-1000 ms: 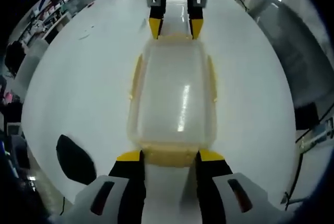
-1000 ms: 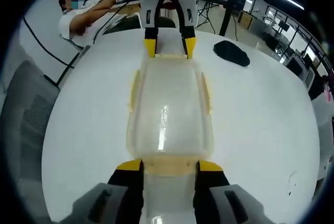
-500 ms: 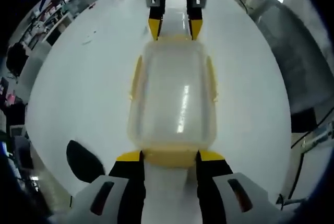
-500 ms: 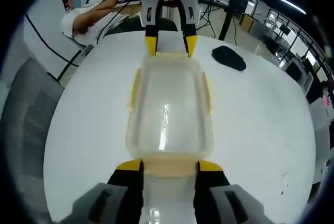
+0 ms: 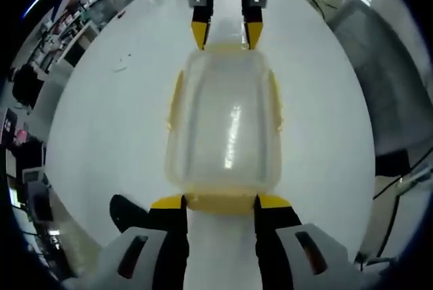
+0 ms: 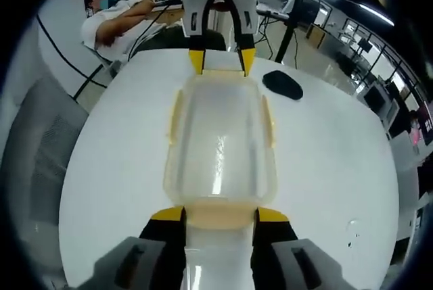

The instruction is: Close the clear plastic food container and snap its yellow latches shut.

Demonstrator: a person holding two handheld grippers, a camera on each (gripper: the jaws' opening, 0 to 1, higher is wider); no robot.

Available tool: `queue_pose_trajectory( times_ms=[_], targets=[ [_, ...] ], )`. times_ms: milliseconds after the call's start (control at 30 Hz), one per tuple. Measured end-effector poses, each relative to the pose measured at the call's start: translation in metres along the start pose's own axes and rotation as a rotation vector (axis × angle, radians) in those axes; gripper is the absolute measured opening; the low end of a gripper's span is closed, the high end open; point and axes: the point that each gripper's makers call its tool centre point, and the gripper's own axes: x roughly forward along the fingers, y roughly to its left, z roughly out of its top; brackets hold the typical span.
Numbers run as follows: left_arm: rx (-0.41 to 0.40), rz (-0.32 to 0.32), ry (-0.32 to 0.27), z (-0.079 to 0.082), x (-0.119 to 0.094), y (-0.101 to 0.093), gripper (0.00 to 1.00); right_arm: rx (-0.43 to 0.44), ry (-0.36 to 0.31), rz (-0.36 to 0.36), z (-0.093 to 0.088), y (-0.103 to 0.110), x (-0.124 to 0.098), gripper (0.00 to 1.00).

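The clear plastic container [image 5: 226, 128] [image 6: 220, 148], lid on, hangs lengthwise between my two grippers above the white table [image 5: 101, 121] [image 6: 325, 161]. Yellow latches run along its long sides [image 5: 177, 97] [image 6: 268, 122]; whether they are snapped down I cannot tell. My left gripper [image 5: 220, 201] is shut on the near yellow end latch, and it appears at the far end in the right gripper view [image 6: 218, 60]. My right gripper [image 6: 220, 213] is shut on the opposite end latch and appears across the box in the left gripper view [image 5: 226, 33].
A black rounded object [image 5: 125, 210] [image 6: 283, 85] lies on the table beside the container. A person [image 6: 125, 19] sits at the table's far side. Grey chairs [image 6: 40, 148] [image 5: 399, 80] stand by the table edge, with office desks beyond.
The container keeps its place between both grippers while the table shrinks and shifts behind it, so both hands have risen with the box. The grips are unchanged.
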Motion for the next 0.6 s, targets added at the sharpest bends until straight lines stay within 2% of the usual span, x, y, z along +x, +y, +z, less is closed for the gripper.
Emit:
queue_pose_trajectory(
  times_ms=[233, 600],
  targets=[
    [-0.003, 0.015, -0.005, 0.020, -0.008, 0.001, 0.36, -0.004, -0.006, -0.010, -0.008, -0.002, -0.017, 0.35],
    [-0.004, 0.030, -0.005, 0.054, -0.006, 0.004, 0.35, 0.002, -0.005, -0.018, -0.033, -0.006, -0.040, 0.35]
  ],
)
